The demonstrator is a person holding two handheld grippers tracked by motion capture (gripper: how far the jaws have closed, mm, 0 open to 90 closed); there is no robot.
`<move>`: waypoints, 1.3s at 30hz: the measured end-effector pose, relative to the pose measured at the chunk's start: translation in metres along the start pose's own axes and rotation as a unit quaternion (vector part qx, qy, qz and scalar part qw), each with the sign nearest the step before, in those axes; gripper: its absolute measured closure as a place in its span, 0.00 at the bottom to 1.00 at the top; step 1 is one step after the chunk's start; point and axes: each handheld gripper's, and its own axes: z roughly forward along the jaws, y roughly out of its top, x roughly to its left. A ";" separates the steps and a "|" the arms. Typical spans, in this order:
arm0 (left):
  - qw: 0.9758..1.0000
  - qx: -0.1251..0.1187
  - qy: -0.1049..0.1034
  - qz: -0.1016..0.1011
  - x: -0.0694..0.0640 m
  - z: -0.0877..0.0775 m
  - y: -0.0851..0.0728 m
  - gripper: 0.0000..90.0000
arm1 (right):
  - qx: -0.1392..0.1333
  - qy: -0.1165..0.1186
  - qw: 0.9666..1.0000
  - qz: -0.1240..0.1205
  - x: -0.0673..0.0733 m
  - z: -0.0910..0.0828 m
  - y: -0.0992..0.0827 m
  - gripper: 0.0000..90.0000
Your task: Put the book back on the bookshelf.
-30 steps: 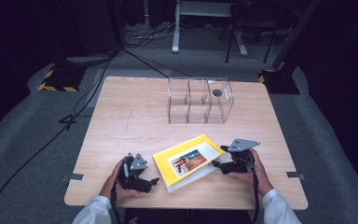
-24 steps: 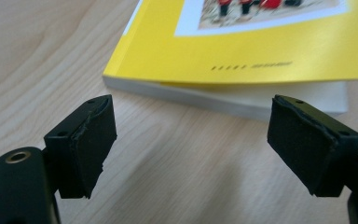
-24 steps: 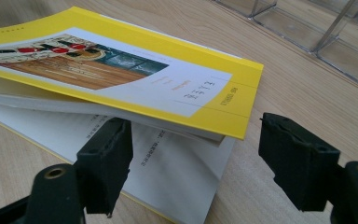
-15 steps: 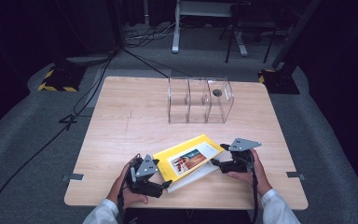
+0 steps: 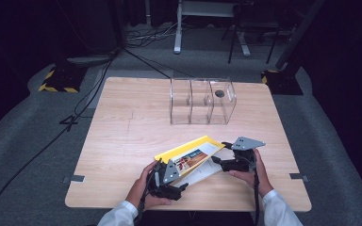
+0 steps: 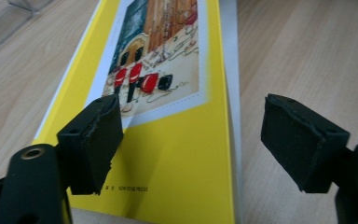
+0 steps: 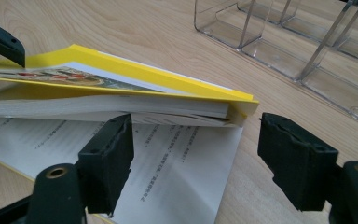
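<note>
Left gripper (image 5: pixel 181 186) sits at the near left corner of the yellow book (image 5: pixel 188 155); its jaws have just been closing in, yet they stand apart in the left gripper view, one pad (image 6: pixel 93 140) over the cover, the other (image 6: pixel 298 140) over bare table beside the book's edge. Whether the pad touches the cover I cannot tell. Right gripper (image 5: pixel 217 162) is at the book's right end, jaws spread and holding nothing, its pads over a printed page (image 7: pixel 177 172) that lies flat on the table (image 5: pixel 122 141). Book's cover and most pages are raised off that page, partly open. Book lies near the table's front edge, well short of the clear plastic organizer (image 5: pixel 200 101) behind it.
</note>
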 end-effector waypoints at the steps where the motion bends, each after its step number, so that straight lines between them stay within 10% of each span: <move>1: 1.000 0.002 0.004 -0.006 0.001 0.001 0.000 0.30 | 0.000 0.000 1.000 0.000 0.000 0.000 0.001 0.30; 12: 1.000 0.002 0.018 0.002 0.001 0.001 0.013 0.32 | -0.007 -0.007 1.000 0.004 0.000 0.003 0.009 0.30; 21: 0.999 0.023 0.029 0.022 -0.005 0.005 0.019 0.59 | -0.003 -0.008 1.000 0.002 0.001 0.002 0.006 0.30; 32: 0.996 0.066 0.054 0.026 -0.010 0.021 0.023 0.35 | -0.005 0.003 1.000 0.005 0.000 0.002 -0.001 0.29; 39: 0.995 0.059 0.061 0.048 -0.017 0.022 0.027 0.53 | -0.002 -0.007 1.000 -0.010 0.005 0.003 0.000 0.29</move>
